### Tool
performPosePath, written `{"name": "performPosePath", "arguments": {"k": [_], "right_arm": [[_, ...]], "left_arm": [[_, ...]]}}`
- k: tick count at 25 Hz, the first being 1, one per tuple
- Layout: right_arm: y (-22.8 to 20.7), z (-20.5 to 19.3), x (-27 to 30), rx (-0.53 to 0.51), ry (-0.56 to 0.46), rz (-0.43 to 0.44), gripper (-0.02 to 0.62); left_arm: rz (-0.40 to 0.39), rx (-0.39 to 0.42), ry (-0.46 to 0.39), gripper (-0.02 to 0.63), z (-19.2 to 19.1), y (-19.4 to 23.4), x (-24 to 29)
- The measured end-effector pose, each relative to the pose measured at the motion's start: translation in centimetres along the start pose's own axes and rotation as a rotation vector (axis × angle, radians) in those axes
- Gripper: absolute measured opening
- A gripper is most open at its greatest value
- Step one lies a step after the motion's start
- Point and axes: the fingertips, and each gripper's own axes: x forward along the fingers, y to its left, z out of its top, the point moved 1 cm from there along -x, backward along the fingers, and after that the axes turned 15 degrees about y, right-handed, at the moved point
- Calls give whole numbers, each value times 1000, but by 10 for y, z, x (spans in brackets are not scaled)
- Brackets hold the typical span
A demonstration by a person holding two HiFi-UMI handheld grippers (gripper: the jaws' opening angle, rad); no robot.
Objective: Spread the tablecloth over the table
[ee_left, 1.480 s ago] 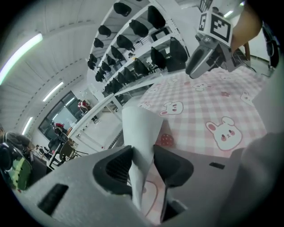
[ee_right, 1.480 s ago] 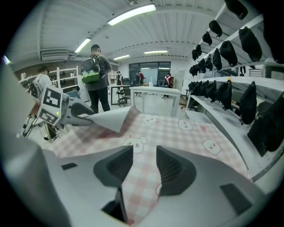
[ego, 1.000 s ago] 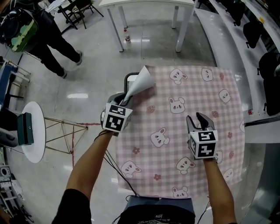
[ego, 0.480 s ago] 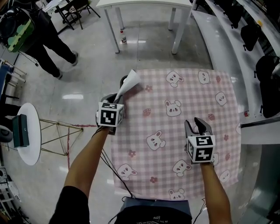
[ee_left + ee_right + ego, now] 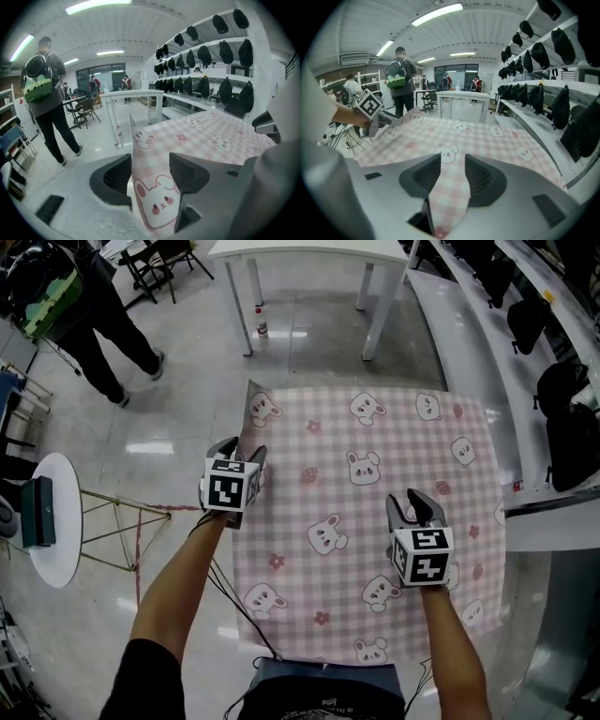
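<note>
Your left gripper (image 5: 242, 448) is opening its jaws, freeing the tablecloth (image 5: 375, 474) edge standing loosely between them so it can drop flat; your right gripper (image 5: 409, 502) is pinching a fold, anchoring the nearly spread cloth.

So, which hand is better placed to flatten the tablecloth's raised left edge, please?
Left, likely: the left tool is at that tablecloth edge, jaws opening around it; the right tool pinches a fold farther right.
</note>
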Motion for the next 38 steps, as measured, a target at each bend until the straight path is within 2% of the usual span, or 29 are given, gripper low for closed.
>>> {"name": "performPosePath", "arguments": {"k": [9, 17, 25, 30, 38], "right_arm": [[9, 27, -43, -1, -71, 41, 167], [-1, 26, -92, 10, -123, 76, 176], [-32, -13, -133, 18, -172, 154, 190], [-48, -41, -158, 11, -180, 187, 195], [-93, -96, -199, 11, -199, 231, 198]], "left_arm": [[-29, 15, -143, 262, 38, -38, -80], [-54, 0, -254, 262, 50, -85, -146], [-18, 28, -325, 262, 44, -164, -201], [10, 22, -321, 262, 23, -203, -225], [35, 20, -312, 262, -7, -287, -254]]}}
